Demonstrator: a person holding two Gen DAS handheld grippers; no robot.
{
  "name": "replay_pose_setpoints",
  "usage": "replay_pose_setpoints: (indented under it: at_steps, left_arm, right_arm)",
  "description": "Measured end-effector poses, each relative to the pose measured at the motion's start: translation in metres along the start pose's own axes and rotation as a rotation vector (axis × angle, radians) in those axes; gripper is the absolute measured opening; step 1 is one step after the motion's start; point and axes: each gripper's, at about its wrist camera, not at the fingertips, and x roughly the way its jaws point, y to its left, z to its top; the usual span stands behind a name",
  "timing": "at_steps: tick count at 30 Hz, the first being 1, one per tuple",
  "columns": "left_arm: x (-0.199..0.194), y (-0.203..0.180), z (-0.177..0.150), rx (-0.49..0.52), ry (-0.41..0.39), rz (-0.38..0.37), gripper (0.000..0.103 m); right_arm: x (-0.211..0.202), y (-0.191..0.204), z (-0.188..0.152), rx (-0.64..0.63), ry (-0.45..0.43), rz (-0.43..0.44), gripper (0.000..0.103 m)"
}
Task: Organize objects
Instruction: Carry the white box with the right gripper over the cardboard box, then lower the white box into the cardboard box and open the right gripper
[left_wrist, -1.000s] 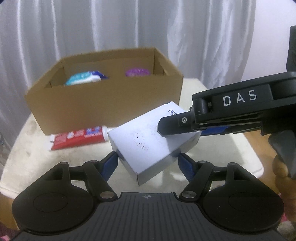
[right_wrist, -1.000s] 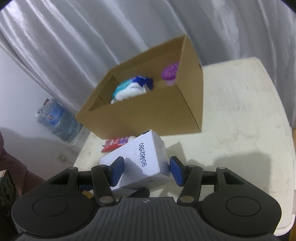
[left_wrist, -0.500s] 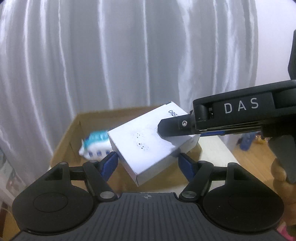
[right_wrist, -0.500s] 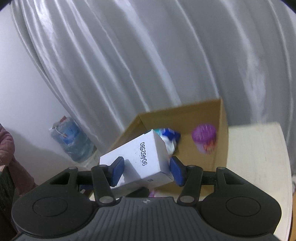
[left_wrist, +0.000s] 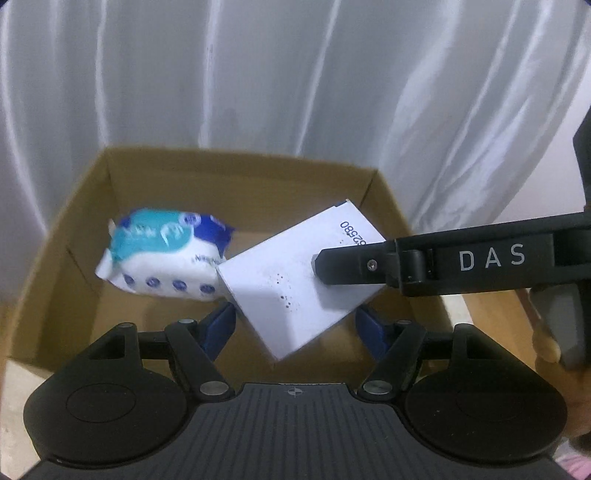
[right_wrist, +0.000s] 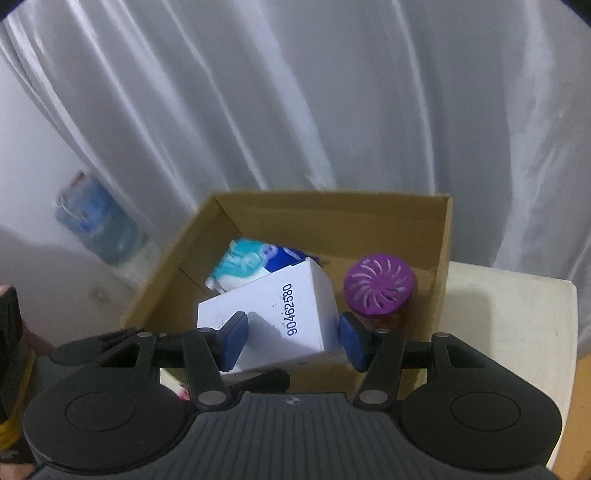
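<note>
A: Step in hand: carrying the white box (left_wrist: 295, 280) into the cardboard carton (left_wrist: 240, 162). Both tongs are clamped on it, the left gripper (left_wrist: 295, 325) across one pair of sides, the right gripper (right_wrist: 291, 339) across the other, blue pads (right_wrist: 232, 341) pressed to the card

B: Where is the box relative to the carton?

A: Held tilted, one corner low, over the carton's open top, by my reading clear of the floor of it. Inside the carton already: a tissue pack (left_wrist: 162, 258) at the left, touching or just behind the box, can't tell which, and a purple round container (right_wrist: 378, 286) at the right

B: Next move?

A: Judgement only: lower it into the bare stretch between pack and purple container, level it first so the low corner doesn't catch the carton wall, then part both sets of tongs together. Letting go with one first could swing the box onto the pack
</note>
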Motion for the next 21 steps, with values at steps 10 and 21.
replay_pose_setpoints:
  at_steps: [10,21]
  left_arm:
    - [0.031,0.023,-0.001,-0.103,0.153,-0.083,0.071]
    - [0.042,0.03,0.0,-0.15,0.233,-0.162,0.074]
  right_arm:
    - [0.037,0.001,0.011,-0.066,0.221,-0.046,0.058]
    - [0.05,0.008,0.022,-0.208,0.355,-0.129,0.057]
